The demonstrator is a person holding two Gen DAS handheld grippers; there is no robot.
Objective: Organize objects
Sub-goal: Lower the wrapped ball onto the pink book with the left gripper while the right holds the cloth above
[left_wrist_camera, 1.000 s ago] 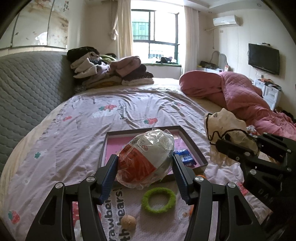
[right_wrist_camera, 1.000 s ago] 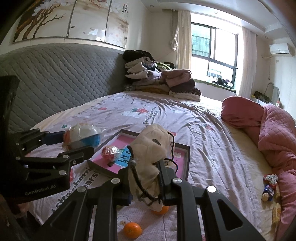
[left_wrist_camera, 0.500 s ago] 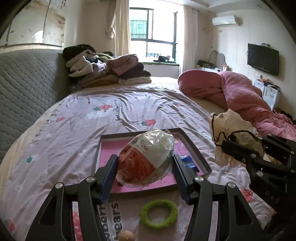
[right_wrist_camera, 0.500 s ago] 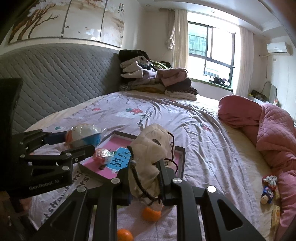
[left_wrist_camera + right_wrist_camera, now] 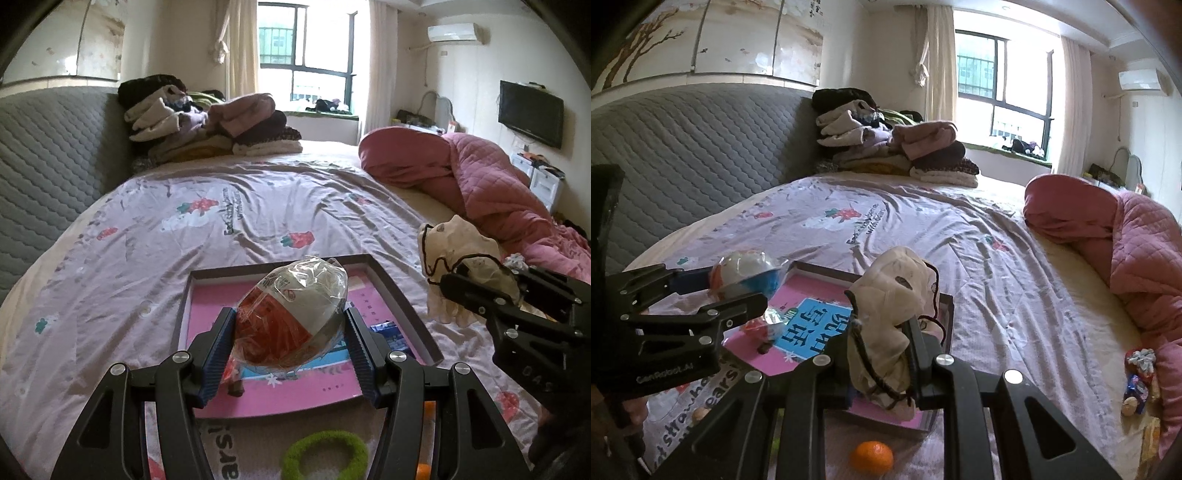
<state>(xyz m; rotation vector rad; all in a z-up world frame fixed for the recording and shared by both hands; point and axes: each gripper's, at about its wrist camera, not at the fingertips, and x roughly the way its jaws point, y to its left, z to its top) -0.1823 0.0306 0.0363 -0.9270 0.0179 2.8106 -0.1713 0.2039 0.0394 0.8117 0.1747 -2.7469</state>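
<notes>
My left gripper (image 5: 289,321) is shut on a plastic-wrapped toy egg (image 5: 306,291), orange, white and blue, held over the near part of the pink tray (image 5: 258,266) on the bed. From the right wrist, the left gripper (image 5: 738,286) and the egg (image 5: 746,269) hang over the tray's left edge (image 5: 827,269). My right gripper (image 5: 882,332) is shut on a cream drawstring pouch (image 5: 897,288) with a dark cord, above the tray's near right corner. The right gripper (image 5: 491,291) and the pouch (image 5: 454,243) show beside the tray's right rim.
In the tray lie a small wrapped egg (image 5: 761,326) and a blue packet (image 5: 388,332). In front of the tray lie a green hair ring (image 5: 325,454), an orange (image 5: 871,456) and a small nut (image 5: 700,412). A pink quilt (image 5: 1137,258) lies right, folded clothes (image 5: 894,147) at the back.
Both grippers have moved forward and slightly down over the tray, each keeping its load. The tray looms nearer; the green ring and the oranges have slid toward the bottom edge.
</notes>
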